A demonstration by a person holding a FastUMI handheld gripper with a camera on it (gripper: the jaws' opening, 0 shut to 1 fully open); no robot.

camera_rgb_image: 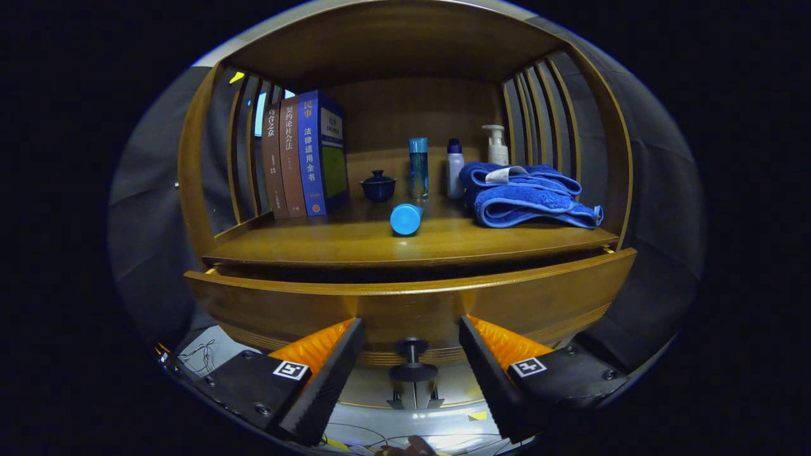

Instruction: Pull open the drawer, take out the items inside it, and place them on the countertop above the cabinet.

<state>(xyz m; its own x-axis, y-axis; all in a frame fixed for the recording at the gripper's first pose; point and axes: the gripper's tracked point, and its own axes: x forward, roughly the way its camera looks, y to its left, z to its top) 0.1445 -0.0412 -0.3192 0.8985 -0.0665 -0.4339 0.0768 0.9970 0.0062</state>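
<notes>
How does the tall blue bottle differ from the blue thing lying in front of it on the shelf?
The tall blue bottle stands upright, while the lying bottle rests on its side, its round end towards the gripper, whose fingers are open around the drawer knob. The standing one looks see-through; the lying one looks solid. Both are blue and sit on the countertop.

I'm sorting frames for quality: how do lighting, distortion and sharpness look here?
Gripper view: fisheye bends the drawer front and countertop into arcs; lighting is dim and warm; the open gripper flanks the drawer knob, untouched; books and blue towel read sharp; a bright glare patch lies below the knob.
</notes>
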